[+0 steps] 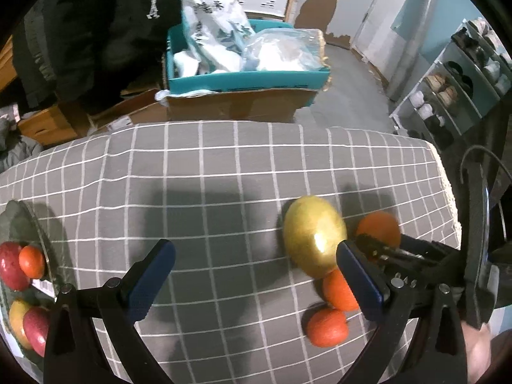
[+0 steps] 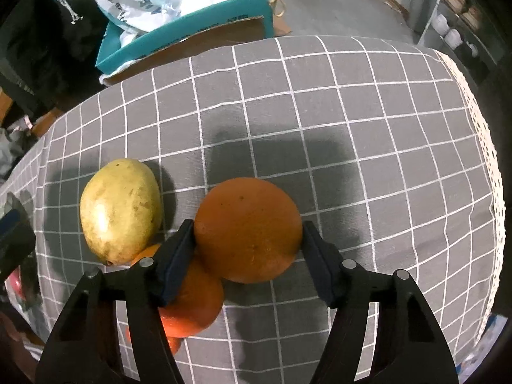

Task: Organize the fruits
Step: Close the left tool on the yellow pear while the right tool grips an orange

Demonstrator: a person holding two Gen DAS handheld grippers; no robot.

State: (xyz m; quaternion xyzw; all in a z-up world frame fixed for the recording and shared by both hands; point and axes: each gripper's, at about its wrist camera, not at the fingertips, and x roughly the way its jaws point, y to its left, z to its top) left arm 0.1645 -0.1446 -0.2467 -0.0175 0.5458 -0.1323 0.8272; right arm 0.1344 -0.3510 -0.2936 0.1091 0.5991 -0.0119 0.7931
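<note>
1. On a table under a grey checked tablecloth (image 2: 368, 134), a wide bare stretch of cloth lies between the fruit cluster and the far edge, beyond which a teal cardboard box (image 2: 188, 38) sits on the floor.
2. At the cloth's right side a lace trim (image 2: 486, 147) marks the table's edge, well apart from the fruit.
3. The right gripper (image 2: 248, 240) clasps a large orange (image 2: 248, 228), one dark pad against each side of the fruit.
4. Just beside that orange, to its left, lies a yellow mango (image 2: 120, 209); a second orange (image 2: 195, 307) rests behind the gripper's left finger, touching the held fruit.
5. In the left wrist view, the left gripper (image 1: 252, 275) hangs with jaws spread wide over bare cloth, nothing between them.
6. A third, smaller orange (image 1: 328, 328) lies nearer the camera, close to the left gripper's right finger.
7. At the far left, a glass plate (image 1: 19, 214) already carries red and yellow fruit (image 1: 12, 268).
</note>
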